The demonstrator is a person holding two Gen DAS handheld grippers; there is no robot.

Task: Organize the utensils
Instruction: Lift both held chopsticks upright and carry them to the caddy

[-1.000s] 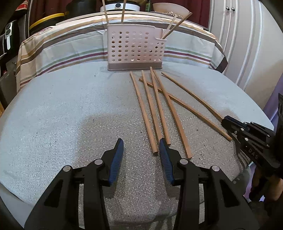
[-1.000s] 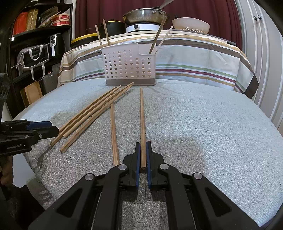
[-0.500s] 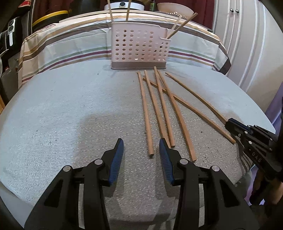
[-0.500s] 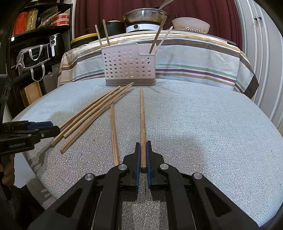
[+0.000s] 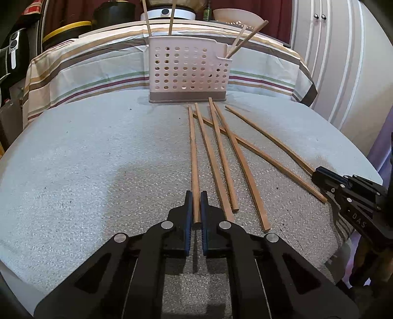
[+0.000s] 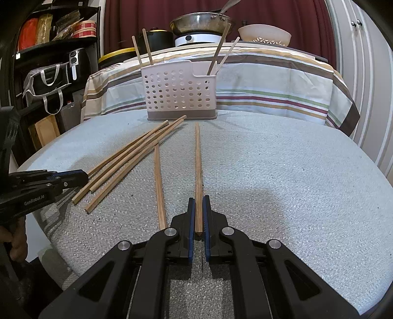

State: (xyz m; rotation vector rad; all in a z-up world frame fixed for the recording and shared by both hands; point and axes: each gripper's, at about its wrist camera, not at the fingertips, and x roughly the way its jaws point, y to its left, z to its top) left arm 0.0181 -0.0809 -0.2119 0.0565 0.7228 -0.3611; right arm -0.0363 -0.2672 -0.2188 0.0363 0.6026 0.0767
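Several wooden chopsticks lie on the round grey table [image 5: 86, 159]. My left gripper [image 5: 196, 196] is shut on the near end of the leftmost chopstick [image 5: 193, 152]. My right gripper [image 6: 199, 202] is shut on the near end of the rightmost chopstick [image 6: 197, 159]. Another chopstick [image 6: 158, 186] lies just left of it, and a fan of others [image 6: 132, 157] lies further left. A pale perforated utensil holder [image 5: 188, 71] stands at the table's far edge, with two chopsticks upright at its left and two at its right. It also shows in the right wrist view [image 6: 180, 92].
A striped cloth [image 5: 86, 73] covers furniture behind the table. A pan [image 6: 200, 23] and a white bowl [image 6: 264, 34] sit on it. Dark shelves [image 6: 49, 49] stand at the left and a white cabinet [image 5: 343, 61] at the right. The table edge curves close on both sides.
My left gripper moved right over the leftmost chopstick's end and shut on it. My right gripper stayed shut on its chopstick without moving.
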